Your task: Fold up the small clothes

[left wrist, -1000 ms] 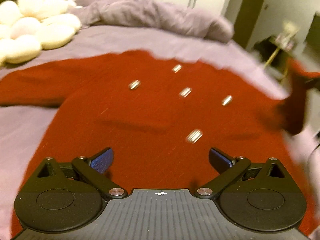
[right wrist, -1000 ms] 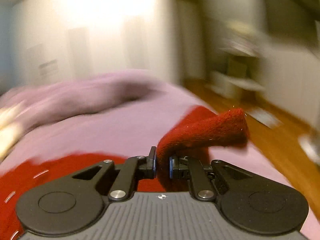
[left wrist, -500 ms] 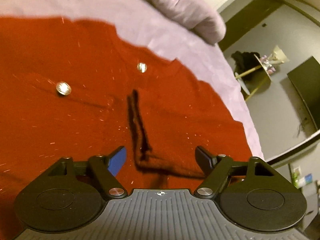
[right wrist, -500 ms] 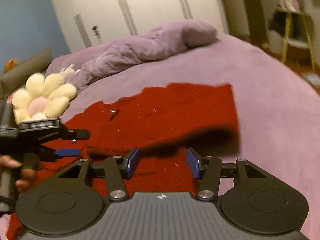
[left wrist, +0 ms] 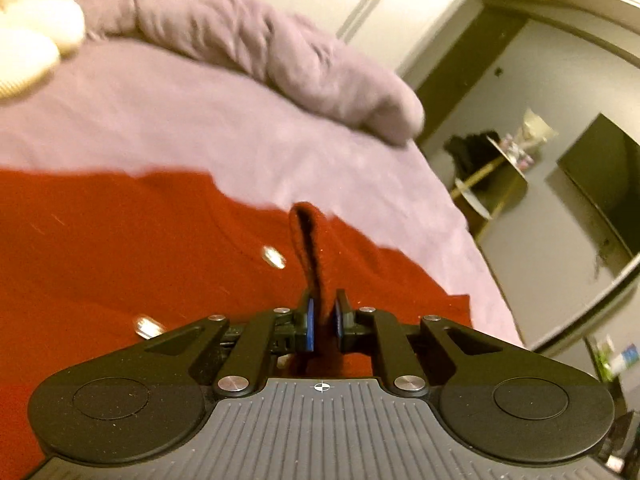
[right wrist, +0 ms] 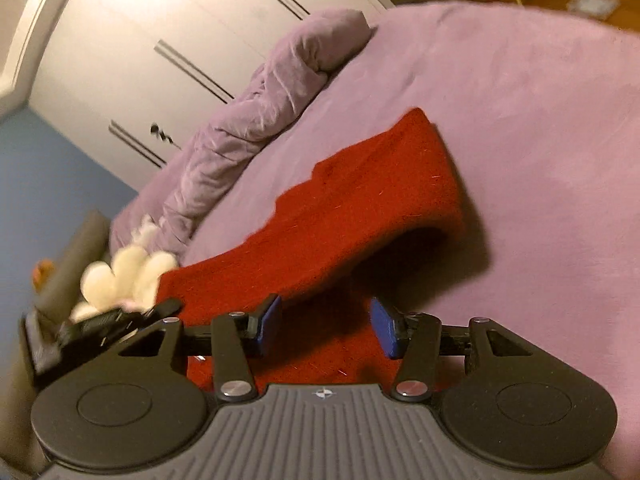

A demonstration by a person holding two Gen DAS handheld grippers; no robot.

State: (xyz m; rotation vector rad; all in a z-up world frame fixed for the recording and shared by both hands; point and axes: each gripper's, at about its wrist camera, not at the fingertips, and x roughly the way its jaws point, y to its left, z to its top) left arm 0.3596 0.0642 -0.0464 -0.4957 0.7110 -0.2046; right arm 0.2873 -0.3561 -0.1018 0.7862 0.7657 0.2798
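Note:
A red knitted garment [left wrist: 120, 248] with silver buttons [left wrist: 273, 258] lies spread on the purple bed. My left gripper [left wrist: 323, 322] is shut on a raised edge of the red fabric [left wrist: 310, 240], which stands up as a narrow strip between the blue pads. In the right wrist view the red garment [right wrist: 360, 208] lifts into a raised fold over the bed. My right gripper [right wrist: 326, 326] is open and empty just above the red fabric. The left gripper [right wrist: 100, 324] shows at the left edge of that view.
The purple bed sheet [left wrist: 200, 120] surrounds the garment. A bunched purple duvet [left wrist: 240, 36] lies along the far side. A cream plush toy [right wrist: 124, 276] sits near the headboard side. A side table [left wrist: 500, 168] and wardrobe doors [right wrist: 160, 40] stand beyond the bed.
My left gripper has gone from open to shut on a fold of the red fabric. My right gripper let go of the sleeve earlier and stays open, now lower over the garment.

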